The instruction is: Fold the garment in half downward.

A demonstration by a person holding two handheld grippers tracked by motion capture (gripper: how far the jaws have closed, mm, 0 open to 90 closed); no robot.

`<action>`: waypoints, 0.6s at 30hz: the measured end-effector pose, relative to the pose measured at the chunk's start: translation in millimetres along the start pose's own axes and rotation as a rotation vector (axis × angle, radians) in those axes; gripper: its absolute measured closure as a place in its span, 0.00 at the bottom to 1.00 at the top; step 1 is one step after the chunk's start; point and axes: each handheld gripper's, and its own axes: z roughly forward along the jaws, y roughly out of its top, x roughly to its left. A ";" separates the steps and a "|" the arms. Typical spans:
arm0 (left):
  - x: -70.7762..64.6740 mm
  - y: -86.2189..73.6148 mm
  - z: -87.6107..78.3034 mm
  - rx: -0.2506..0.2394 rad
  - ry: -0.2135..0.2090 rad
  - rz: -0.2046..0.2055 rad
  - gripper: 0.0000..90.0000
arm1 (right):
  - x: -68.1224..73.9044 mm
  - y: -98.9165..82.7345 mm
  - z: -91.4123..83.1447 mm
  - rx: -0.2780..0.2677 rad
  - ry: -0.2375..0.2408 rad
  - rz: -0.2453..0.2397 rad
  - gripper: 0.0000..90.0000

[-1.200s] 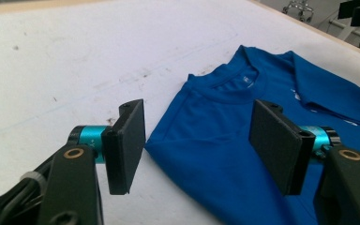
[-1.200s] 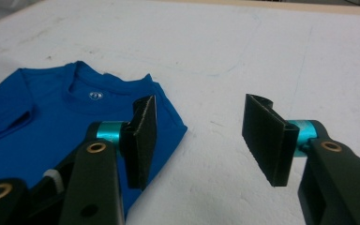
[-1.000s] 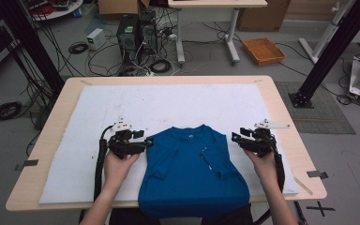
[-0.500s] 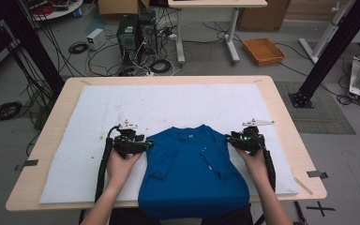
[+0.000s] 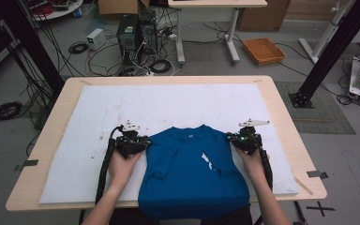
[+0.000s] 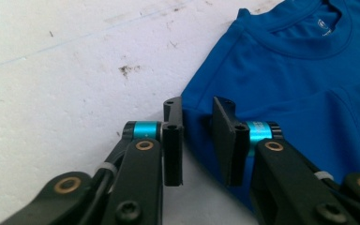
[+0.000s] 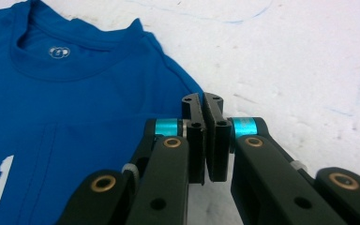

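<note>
A blue T-shirt (image 5: 192,178) lies front up on the white mat (image 5: 168,103), collar away from me, with a white patch (image 5: 206,160) on its chest. My left gripper (image 5: 145,143) sits at the shirt's left shoulder. Its jaws (image 6: 197,105) have just been closing and still stand a little apart, with the edge of the shirt (image 6: 286,70) between them. My right gripper (image 5: 232,139) is at the right shoulder. There its jaws (image 7: 202,101) have just closed together on the edge of the shirt (image 7: 75,93).
The mat covers most of the wooden table (image 5: 281,108). The shirt's hem hangs over the table's near edge. Beyond the table the floor holds cables, computer cases (image 5: 133,35) and an orange tray (image 5: 264,50).
The right gripper has moved slightly inward to the shirt's shoulder and its jaws have closed. The left gripper's jaws have narrowed around the other shoulder edge. The shirt has not moved.
</note>
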 end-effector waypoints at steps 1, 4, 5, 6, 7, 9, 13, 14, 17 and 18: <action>0.5 0.1 -0.6 -0.007 0.000 0.001 0.87 | -0.3 -0.1 -0.2 0.001 -0.002 0.005 0.98; 2.8 0.7 -2.0 -0.026 0.009 0.004 0.91 | -2.6 -0.2 -0.2 -0.004 -0.009 -0.001 0.98; 3.5 0.8 -2.4 -0.027 0.013 0.008 0.93 | -2.9 0.0 -0.6 -0.006 -0.019 -0.008 0.98; 4.4 1.0 -2.3 -0.033 0.015 0.010 0.95 | -3.1 0.1 -1.2 -0.007 -0.024 -0.009 0.98; 5.3 1.0 -1.7 -0.036 0.016 0.003 0.96 | -3.9 0.0 -1.4 -0.011 -0.023 -0.005 0.98; 6.1 0.9 -0.2 -0.035 0.022 0.006 0.98 | -5.8 -0.5 -1.2 -0.007 -0.023 -0.005 0.98; 6.8 0.7 -1.4 -0.035 -0.007 -0.009 0.96 | -5.7 -0.9 -4.3 -0.010 -0.023 -0.010 0.94; 6.4 1.2 -1.7 -0.034 -0.014 -0.023 0.87 | -6.3 -0.9 -5.5 -0.019 -0.021 -0.007 0.92; 5.0 1.0 -3.2 -0.007 -0.025 -0.048 0.73 | -9.5 -1.6 -10.4 -0.034 -0.019 0.006 0.90; 5.0 0.9 -2.9 0.000 -0.032 -0.052 0.69 | -10.9 -1.9 -11.2 -0.037 -0.016 0.017 0.87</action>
